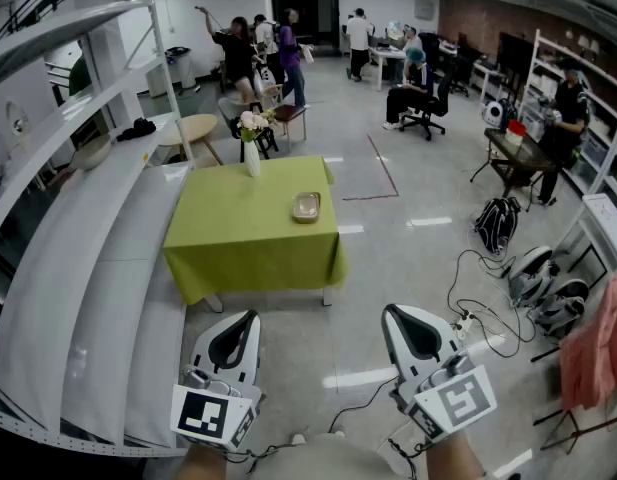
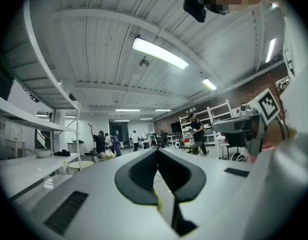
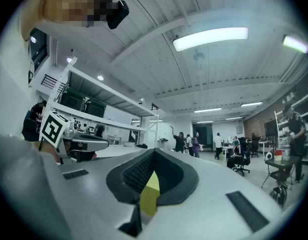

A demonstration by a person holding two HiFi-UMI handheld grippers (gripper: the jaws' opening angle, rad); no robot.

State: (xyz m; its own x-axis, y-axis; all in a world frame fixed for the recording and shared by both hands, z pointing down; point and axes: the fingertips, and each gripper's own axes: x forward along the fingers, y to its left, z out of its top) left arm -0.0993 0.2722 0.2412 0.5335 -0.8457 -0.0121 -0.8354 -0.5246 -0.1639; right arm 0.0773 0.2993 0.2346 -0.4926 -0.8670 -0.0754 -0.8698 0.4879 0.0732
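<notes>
You hold both tools low in front of your body, side by side above the bare grey floor, touching nothing. Your left gripper (image 1: 249, 316) has its jaws together at the tips with nothing between them. The left gripper view shows only a thin sliver of yellow-green through the slit behind the tips (image 2: 157, 151). Your right gripper (image 1: 393, 310) is closed the same way and is just as empty. The right gripper view shows a yellow-green wedge behind its meeting pads (image 3: 154, 152), which I judge to be the cloth ahead seen through the gap, not something gripped.

Each tool's long axis runs away from you. The left leans a little right and the right a little left, so both noses point toward the table draped in a yellow-green cloth (image 1: 238, 243), well apart from them. That reads as a carrying posture, since neither is near enough to touch anything.

On the table, a shallow tan dish with rounded corners (image 1: 306, 207) lies flat near the right edge, about midway between the near and far edges. It looks nearly square, so I can't tell its long axis. A slim white vase of pale flowers (image 1: 252, 154) stands upright at the middle of the far edge, blooms upward.

A long white shelving unit (image 1: 78, 268) runs along your left. Black cables (image 1: 468, 288) trail over the floor on the right.
</notes>
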